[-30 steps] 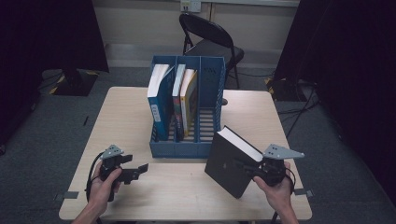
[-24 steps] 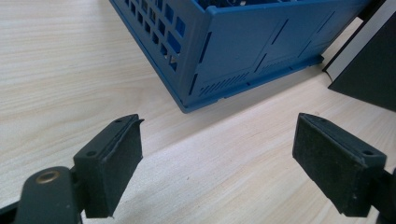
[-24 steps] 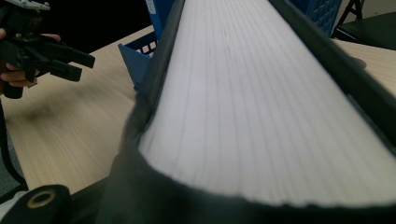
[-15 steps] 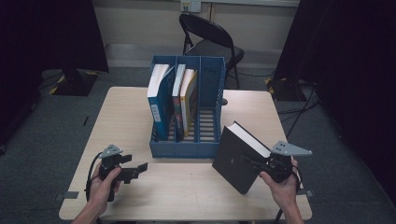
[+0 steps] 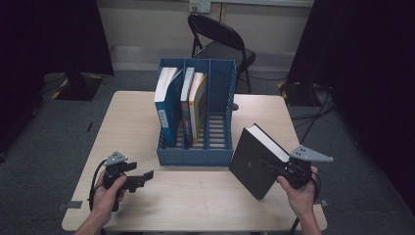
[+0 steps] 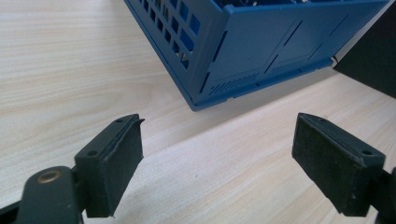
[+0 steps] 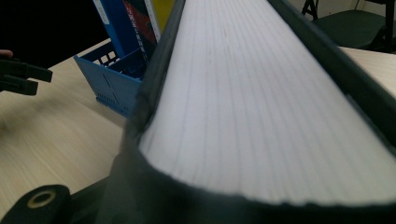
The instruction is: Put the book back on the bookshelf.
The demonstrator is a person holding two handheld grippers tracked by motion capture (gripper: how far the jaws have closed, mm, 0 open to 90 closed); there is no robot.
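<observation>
**Three books filed, a fourth still in the air**

Three books already stand in the blue file rack (image 5: 195,147): a blue one (image 5: 166,110) in its left bay, two more (image 5: 193,105) leaning in the middle bay. The right bay (image 5: 221,122) looks empty, and I judge it the likely home for the black book (image 5: 254,159).

Left of the rack, the left gripper (image 5: 142,178) hovers low over the tabletop (image 5: 205,200) with its fingers (image 6: 114,163) spread wide and nothing between them, pointing toward the rack's near corner.

Right of the rack, the right gripper (image 5: 274,169) has its fingers clamped across the black book, which hangs tilted, just off the rack's right front corner and clear of the tabletop, pages up.

Left to do: lift, straighten and lower the book into a bay. The rack's tall right wall stands between book and bay. Behind the rack, a folding chair (image 5: 220,44) is well out of the way.
</observation>
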